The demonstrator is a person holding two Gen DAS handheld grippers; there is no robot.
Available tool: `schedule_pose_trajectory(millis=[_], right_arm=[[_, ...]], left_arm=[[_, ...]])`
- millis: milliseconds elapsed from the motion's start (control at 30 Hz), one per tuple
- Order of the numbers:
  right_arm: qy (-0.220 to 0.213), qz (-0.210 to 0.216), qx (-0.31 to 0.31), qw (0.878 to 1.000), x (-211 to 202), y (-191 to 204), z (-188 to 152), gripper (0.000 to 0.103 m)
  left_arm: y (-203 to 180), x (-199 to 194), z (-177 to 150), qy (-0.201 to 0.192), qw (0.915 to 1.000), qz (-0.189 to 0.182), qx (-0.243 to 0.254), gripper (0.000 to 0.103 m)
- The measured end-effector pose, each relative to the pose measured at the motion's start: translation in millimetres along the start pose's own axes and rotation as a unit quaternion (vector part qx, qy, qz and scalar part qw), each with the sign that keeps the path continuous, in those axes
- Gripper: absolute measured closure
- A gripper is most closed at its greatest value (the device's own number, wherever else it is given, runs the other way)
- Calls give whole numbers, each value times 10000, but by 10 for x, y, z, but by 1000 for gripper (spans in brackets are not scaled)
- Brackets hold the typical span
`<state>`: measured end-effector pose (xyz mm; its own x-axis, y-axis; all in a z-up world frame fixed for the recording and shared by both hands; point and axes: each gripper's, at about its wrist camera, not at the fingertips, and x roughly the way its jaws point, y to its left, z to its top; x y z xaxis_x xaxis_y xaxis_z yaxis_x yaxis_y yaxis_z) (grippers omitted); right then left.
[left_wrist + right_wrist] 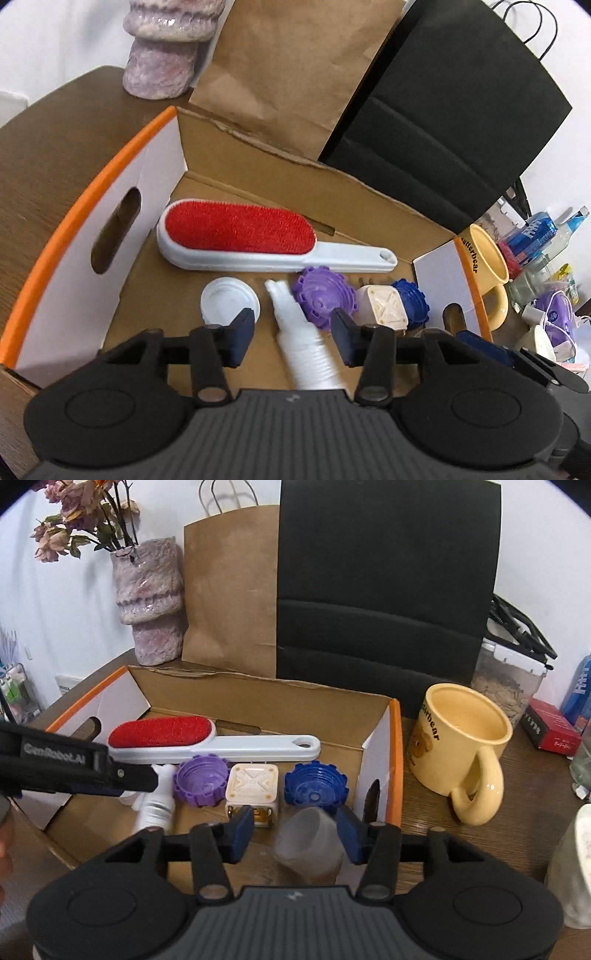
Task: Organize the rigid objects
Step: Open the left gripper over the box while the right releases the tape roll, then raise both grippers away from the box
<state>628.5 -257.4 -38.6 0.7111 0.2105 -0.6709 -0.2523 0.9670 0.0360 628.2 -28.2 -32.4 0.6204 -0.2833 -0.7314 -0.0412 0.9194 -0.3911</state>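
Bright, even indoor light; soft shadows; sharp focus; strong fisheye bend, dark vignette at corners.

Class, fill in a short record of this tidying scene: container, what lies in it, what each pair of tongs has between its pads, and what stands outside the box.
container: open cardboard box with orange-edged flaps
contents: lint brush, purple cap, cream cube, blue cap, white lid
left tongs: open, white spray bottle between the pads, not pressed
right tongs: open, translucent cup between the pads, not pressed
outside box: yellow mug to its right; vase, brown bag, black bag behind
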Motion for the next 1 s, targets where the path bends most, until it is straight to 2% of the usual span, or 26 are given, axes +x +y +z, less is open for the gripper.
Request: schedule_pose_trajectory(millis=[133, 300, 367, 433, 567, 733, 900, 1000], right_arm=[[-145, 6, 11, 9999, -158, -9, 14, 48], [-400, 10, 54, 9992, -621, -33, 60, 47], [-539, -10, 45, 9985, -858, -38, 64, 45], [-703, -21, 28, 9975, -1120, -31, 41, 40], [-1024, 0, -39, 9947, -1687, 34, -96, 37], [-1449, 77, -155, 9893, -2370, 192, -528, 26], [-1848, 285, -173, 9822, -2854, 373, -1245, 20], [-2035, 300, -114, 9786, -3069, 512, -1720, 18]], left_arm=[[-24, -158, 21, -152, 9997, 54, 156, 57], [-99, -543, 4, -429, 9980, 132, 440, 49], [-159, -765, -47, -637, 9958, 166, 643, 40], [-220, -1042, -117, -886, 9923, 123, 857, 38], [-331, -1591, -341, -1337, 9828, 176, 1259, 34], [-368, -2225, -801, -1777, 9713, 22, 1579, 28], [-254, -2729, -1497, -2226, 9557, -210, 1912, 20], [-134, -2915, -1959, -2372, 9516, -342, 1925, 18]])
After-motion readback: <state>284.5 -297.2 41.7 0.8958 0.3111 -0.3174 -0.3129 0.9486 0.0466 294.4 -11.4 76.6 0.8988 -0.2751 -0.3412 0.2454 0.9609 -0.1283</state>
